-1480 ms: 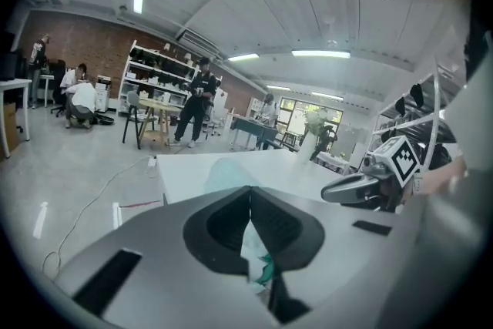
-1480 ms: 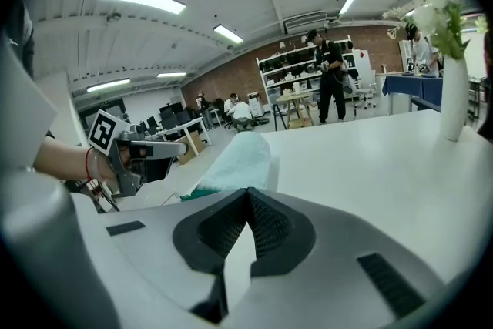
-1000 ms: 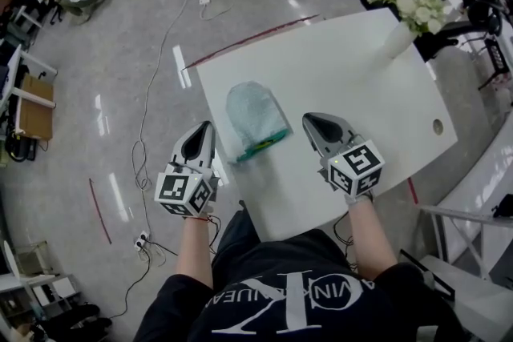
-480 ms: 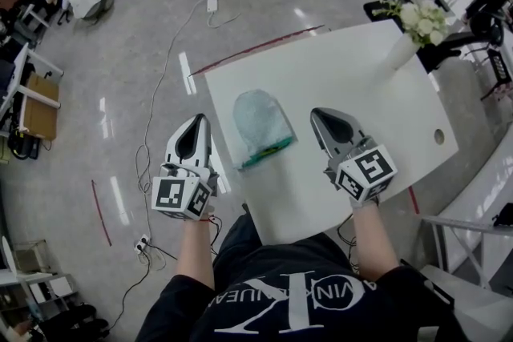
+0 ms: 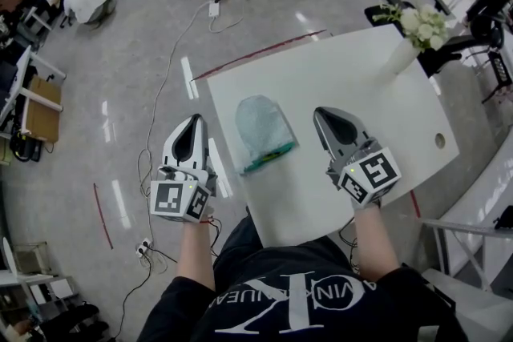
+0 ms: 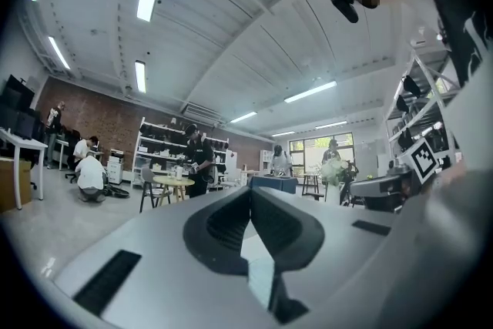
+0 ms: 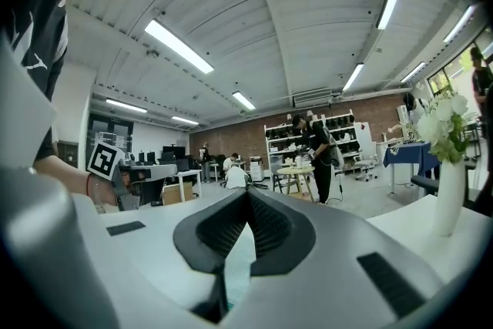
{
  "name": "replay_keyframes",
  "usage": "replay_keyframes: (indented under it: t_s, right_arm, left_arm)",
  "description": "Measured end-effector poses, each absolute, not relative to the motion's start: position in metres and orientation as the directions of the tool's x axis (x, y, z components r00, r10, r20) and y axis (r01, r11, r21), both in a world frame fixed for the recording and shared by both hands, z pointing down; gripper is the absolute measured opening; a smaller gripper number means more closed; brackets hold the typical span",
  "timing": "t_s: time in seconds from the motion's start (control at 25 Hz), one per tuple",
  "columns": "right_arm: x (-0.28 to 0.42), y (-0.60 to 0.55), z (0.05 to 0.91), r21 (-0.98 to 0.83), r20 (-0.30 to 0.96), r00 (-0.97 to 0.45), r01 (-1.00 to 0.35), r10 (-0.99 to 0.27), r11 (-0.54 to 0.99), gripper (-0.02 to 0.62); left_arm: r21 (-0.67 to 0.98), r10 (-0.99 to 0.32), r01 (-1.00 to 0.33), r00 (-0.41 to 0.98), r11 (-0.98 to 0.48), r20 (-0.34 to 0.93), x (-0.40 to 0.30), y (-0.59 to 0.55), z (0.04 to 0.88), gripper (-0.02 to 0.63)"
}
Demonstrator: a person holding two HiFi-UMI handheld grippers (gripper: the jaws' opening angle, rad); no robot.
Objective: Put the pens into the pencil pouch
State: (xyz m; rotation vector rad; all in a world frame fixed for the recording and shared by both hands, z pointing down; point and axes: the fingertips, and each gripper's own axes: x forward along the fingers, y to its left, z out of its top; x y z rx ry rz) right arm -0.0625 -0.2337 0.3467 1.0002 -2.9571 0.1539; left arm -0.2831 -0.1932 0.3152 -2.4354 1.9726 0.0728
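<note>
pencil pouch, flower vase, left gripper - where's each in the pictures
pencil pouch (image 5: 261,128), head view, middle of its pale body
flower vase (image 5: 403,54), head view, middle of its white body
left gripper (image 5: 193,124), head view, between its closed fingertips

White lettering on the black shirt (image 5: 264,308) partly reads "VIN".

The pencil pouch (image 5: 263,132) lies on the table (image 5: 353,76) between the left gripper (image 5: 191,122) and the right gripper (image 5: 324,115); the vase (image 5: 403,52) stands beyond the right one.
</note>
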Motion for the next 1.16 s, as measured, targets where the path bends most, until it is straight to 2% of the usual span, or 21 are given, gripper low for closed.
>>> replay_keyframes:
  t_s: [1.16]
  right_arm:
    - [-0.059, -0.236, 0.337, -0.112, -0.010, -0.798, -0.598, -0.602, 0.794, 0.009]
  left_arm:
    - [0.067, -0.982, -0.980, 0.183, -0.186, -0.038, -0.290, -0.195, 0.316, 0.004]
